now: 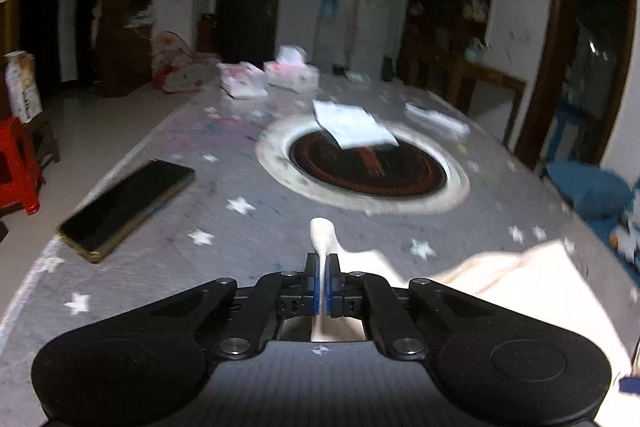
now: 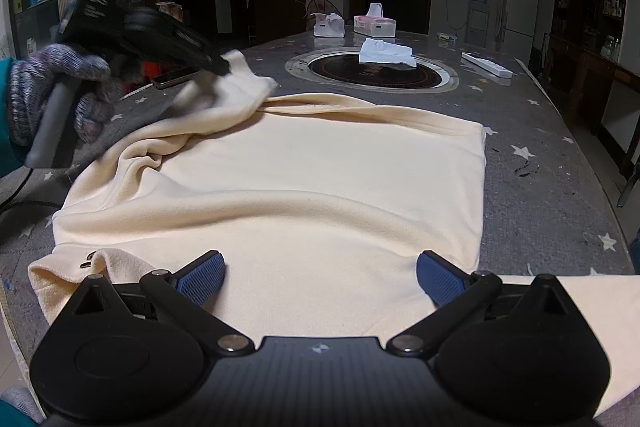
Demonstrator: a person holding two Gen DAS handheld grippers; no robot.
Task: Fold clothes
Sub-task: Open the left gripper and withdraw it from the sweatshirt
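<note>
A cream garment (image 2: 304,187) lies spread on the grey star-patterned table (image 2: 540,155). My left gripper (image 1: 321,269) is shut on a fold of this garment (image 1: 516,275), holding it up above the table. In the right wrist view the left gripper (image 2: 218,67) lifts the garment's far left part, held by a gloved hand (image 2: 52,91). My right gripper (image 2: 320,275) is open, its blue pads (image 2: 202,277) spread just above the garment's near edge, holding nothing.
A black phone (image 1: 128,203) lies at the table's left edge. A round inset hotplate (image 1: 366,167) sits mid-table with a white tissue (image 2: 384,53) on it. Tissue boxes (image 2: 374,25) stand at the far end, a white power strip (image 2: 486,65) at right. A red stool (image 1: 16,167) stands left.
</note>
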